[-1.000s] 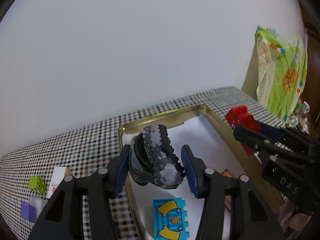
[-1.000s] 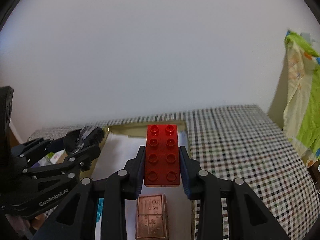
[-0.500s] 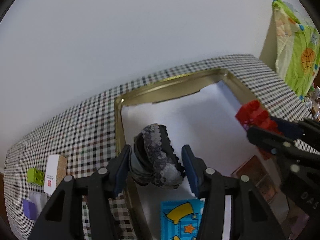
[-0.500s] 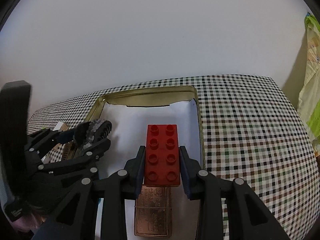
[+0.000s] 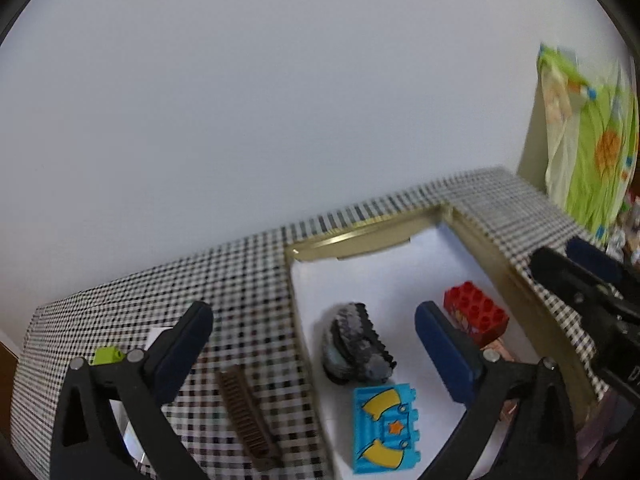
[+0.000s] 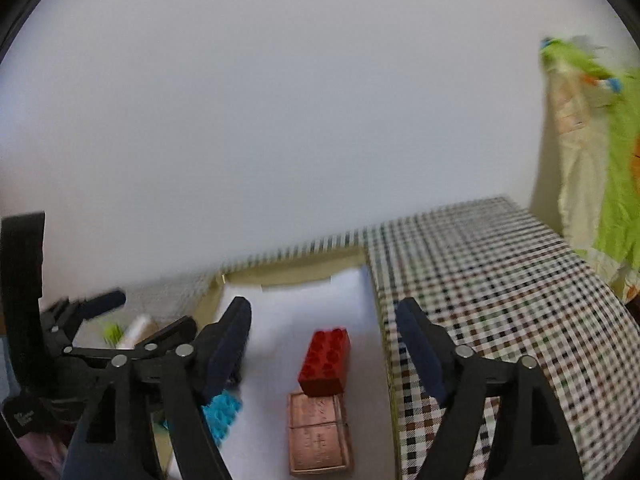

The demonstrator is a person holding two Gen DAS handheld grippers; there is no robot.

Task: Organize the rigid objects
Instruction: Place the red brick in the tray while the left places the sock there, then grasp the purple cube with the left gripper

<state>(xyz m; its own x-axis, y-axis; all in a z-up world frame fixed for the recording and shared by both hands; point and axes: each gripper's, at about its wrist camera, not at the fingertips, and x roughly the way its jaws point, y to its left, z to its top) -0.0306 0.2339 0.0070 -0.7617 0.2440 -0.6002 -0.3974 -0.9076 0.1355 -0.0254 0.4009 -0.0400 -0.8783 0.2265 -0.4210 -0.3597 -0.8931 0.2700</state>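
1. The left claw (image 5: pixel 312 344) is opening, gripping nothing; the grey hair clip (image 5: pixel 356 348) lies in the tray (image 5: pixel 360 236).
2. The right claw (image 6: pixel 324 336) is opening, empty; the red brick (image 6: pixel 326 362) rests in the tray on the desk (image 6: pixel 500 280).

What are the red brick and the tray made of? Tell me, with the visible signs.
Red brick: likely moulded plastic, smooth and slightly glossy, with round studs on top and crisp edges.
Tray: probably thin metal with a gold or brass-coloured finish; its rim catches bright highlights. The white floor looks like a paper liner.
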